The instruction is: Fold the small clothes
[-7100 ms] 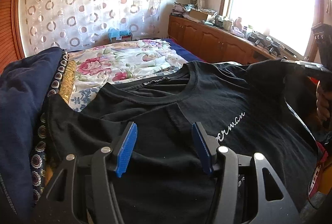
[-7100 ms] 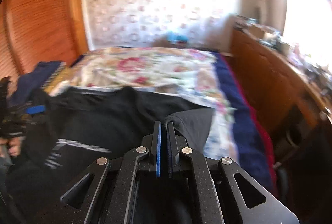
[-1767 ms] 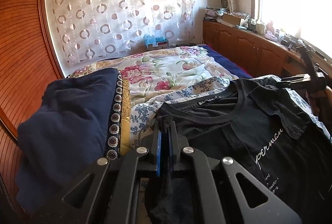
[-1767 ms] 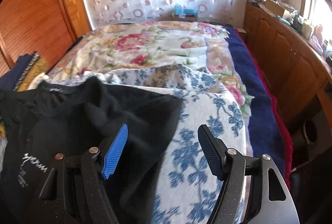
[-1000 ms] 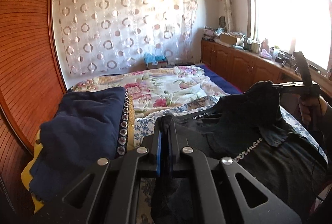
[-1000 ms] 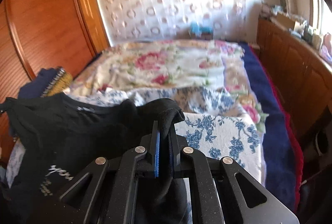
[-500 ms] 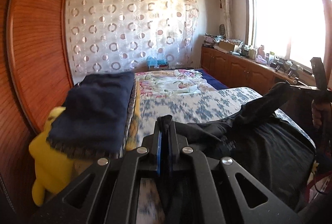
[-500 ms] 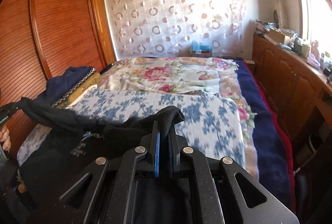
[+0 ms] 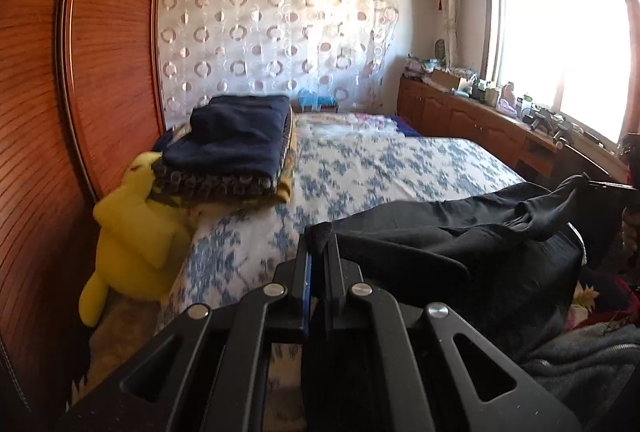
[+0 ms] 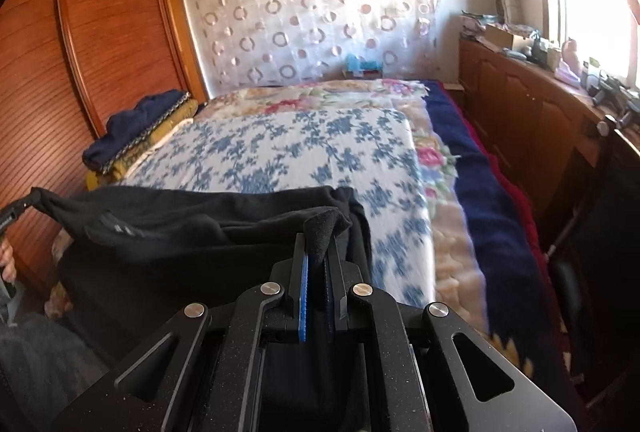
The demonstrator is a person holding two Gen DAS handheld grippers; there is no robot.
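A black T-shirt [image 9: 460, 248] hangs stretched between my two grippers at the near end of the bed, its top edge taut. My left gripper [image 9: 316, 248] is shut on one upper corner of the shirt. My right gripper [image 10: 318, 244] is shut on the other upper corner of the shirt [image 10: 200, 228]. The right gripper also shows at the right edge of the left wrist view [image 9: 608, 187], pinching black cloth. The shirt's lower part drapes down over the bed's near edge.
The bed carries a white sheet with blue flowers [image 10: 288, 151] over a floral blanket [image 10: 436, 159]. A folded navy blanket pile [image 9: 236, 147] and a yellow plush toy [image 9: 128, 224] lie by the wooden wardrobe [image 9: 112, 51]. A cluttered wooden cabinet [image 10: 528, 99] runs under the window.
Both grippers shut on the shirt's shoulders, then lifted it and pulled it back toward the near end of the bed. The blue-flowered sheet now lies bare.
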